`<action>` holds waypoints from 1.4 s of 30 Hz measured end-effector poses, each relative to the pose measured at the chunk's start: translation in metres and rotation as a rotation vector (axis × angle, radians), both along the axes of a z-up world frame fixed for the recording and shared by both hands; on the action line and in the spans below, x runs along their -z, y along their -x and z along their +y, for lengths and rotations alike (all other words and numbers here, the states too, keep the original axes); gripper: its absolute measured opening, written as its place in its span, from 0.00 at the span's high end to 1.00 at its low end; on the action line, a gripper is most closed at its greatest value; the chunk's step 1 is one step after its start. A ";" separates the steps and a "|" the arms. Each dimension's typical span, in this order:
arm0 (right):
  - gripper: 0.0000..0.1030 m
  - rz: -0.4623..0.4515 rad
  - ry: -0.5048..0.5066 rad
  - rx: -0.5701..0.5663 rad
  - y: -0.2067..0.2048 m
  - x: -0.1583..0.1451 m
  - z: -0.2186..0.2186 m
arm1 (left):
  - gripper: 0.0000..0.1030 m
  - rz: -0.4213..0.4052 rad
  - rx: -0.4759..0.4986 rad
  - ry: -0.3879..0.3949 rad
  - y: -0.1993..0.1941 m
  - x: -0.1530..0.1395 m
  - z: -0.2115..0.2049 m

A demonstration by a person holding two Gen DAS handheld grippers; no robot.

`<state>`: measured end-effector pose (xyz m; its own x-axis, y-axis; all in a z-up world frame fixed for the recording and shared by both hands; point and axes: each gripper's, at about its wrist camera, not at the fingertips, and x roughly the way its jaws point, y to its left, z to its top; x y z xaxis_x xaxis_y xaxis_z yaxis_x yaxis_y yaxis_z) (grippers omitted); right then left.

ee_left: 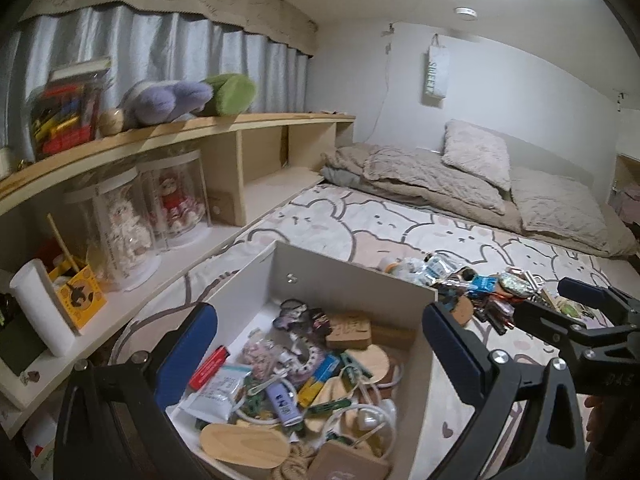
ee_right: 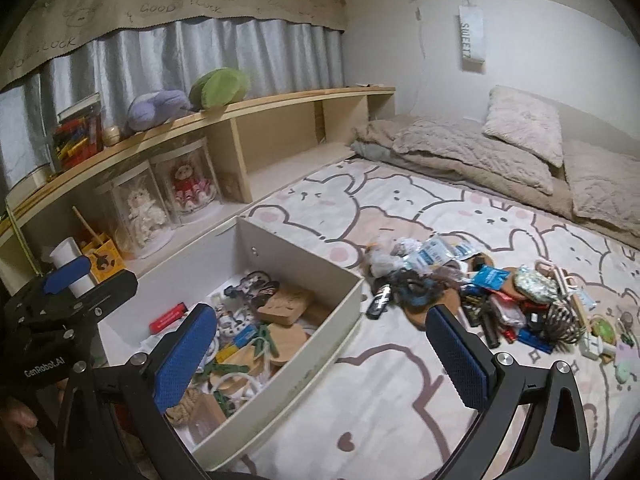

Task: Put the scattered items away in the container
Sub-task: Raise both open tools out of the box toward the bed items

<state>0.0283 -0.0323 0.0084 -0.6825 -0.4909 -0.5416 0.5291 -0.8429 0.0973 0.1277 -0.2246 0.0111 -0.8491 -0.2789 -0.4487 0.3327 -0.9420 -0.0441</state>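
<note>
We take the white box (ee_right: 276,380) as our landmark: it sits on the bed (ee_right: 400,400), whose bear-print sheet lies bare along the box's near-right wall, while the wooden shelf (ee_right: 240,148) runs just beside its far-left wall. Toward the pillows from the box, the sheet is open up to the folded blanket (ee_right: 460,160). Our left gripper (ee_left: 320,344) hovers over the box, pointing down into it, its blue pads spread wide with nothing between them. Our right gripper (ee_right: 320,344) hangs over the box's near-right wall, also wide and empty. The box holds wooden tags, clothespins, white cord, a red lighter (ee_right: 168,316) and small packets. The scattered pile (ee_right: 480,296) lies on the sheet right of the box, a black tube (ee_right: 380,300) nearest its corner.
</note>
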 end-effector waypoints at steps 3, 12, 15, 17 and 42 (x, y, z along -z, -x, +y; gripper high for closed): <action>0.00 0.012 -0.002 0.021 0.002 -0.005 0.011 | 0.00 0.013 0.015 0.003 0.004 -0.006 0.008; 0.00 0.034 0.006 0.082 0.005 -0.013 0.046 | 0.00 0.041 0.064 0.005 0.017 -0.020 0.032; 0.00 0.040 0.008 0.101 0.005 -0.015 0.058 | 0.00 0.049 0.084 -0.001 0.023 -0.023 0.041; 0.00 0.047 0.010 0.116 0.005 -0.017 0.068 | 0.00 0.052 0.099 0.001 0.026 -0.025 0.048; 0.00 0.062 0.036 0.344 0.029 -0.016 0.192 | 0.00 0.053 0.279 -0.003 0.091 -0.030 0.142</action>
<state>-0.0006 0.1597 0.0249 -0.8422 -0.2442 -0.4807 0.2204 -0.9696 0.1066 0.0363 -0.0825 0.0412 -0.9151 -0.0298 -0.4020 0.0579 -0.9966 -0.0579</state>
